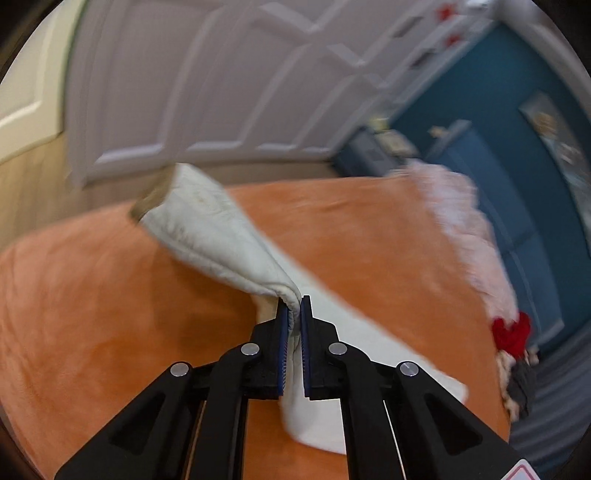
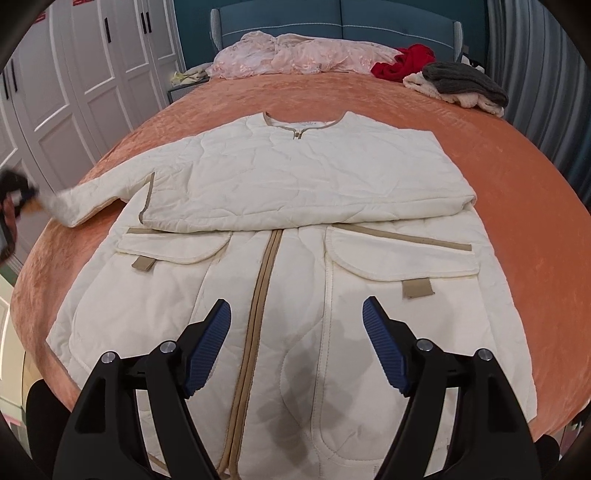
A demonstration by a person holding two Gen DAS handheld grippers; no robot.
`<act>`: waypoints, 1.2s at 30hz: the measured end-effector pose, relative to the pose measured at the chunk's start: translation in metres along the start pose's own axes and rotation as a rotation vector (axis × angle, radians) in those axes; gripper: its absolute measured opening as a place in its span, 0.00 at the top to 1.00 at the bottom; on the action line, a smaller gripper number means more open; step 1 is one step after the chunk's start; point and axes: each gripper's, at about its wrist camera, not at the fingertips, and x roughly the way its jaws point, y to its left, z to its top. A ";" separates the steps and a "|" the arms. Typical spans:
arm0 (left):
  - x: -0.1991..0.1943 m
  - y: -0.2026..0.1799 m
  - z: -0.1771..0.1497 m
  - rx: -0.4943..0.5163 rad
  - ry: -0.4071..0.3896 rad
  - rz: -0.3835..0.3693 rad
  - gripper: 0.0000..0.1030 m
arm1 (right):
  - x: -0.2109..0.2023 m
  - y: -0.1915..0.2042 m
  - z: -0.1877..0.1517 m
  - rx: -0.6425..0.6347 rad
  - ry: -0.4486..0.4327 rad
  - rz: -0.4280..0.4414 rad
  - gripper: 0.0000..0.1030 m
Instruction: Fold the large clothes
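A cream quilted jacket (image 2: pixel 295 206) with tan trim lies front-up on the orange bedspread (image 2: pixel 517 177). One sleeve is folded across the chest. The other sleeve (image 2: pixel 85 199) stretches to the left edge of the right wrist view, where my left gripper (image 2: pixel 18 195) holds it, blurred. In the left wrist view my left gripper (image 1: pixel 294 317) is shut on that sleeve (image 1: pixel 214 229), lifted above the bed, its tan cuff (image 1: pixel 153 195) pointing away. My right gripper (image 2: pixel 297 332) is open and empty above the jacket's lower front, astride the zip (image 2: pixel 264 288).
Pink fabric (image 2: pixel 295 55), a red garment (image 2: pixel 402 62) and a grey and cream pile (image 2: pixel 461 86) lie at the head of the bed by the teal headboard (image 2: pixel 369 18). White wardrobe doors (image 2: pixel 74 74) stand to the left. A grey curtain (image 2: pixel 535 74) hangs at right.
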 end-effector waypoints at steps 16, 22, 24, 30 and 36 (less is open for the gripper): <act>-0.059 -0.307 -0.263 0.590 0.303 -0.405 0.80 | -0.006 -0.069 0.004 0.142 -0.042 -0.013 0.28; -0.031 -0.288 -0.333 0.511 0.490 -0.423 0.54 | -0.002 -0.107 0.011 0.228 -0.043 -0.014 0.28; -0.028 -0.269 -0.331 0.463 0.508 -0.422 0.54 | 0.000 -0.114 0.017 0.237 -0.049 -0.003 0.27; 0.010 -0.193 -0.258 0.180 0.456 -0.288 0.54 | 0.025 -0.135 0.058 0.333 -0.057 0.080 0.26; 0.053 -0.142 -0.192 -0.036 0.415 -0.180 0.54 | 0.069 -0.136 0.103 0.379 -0.047 0.103 0.21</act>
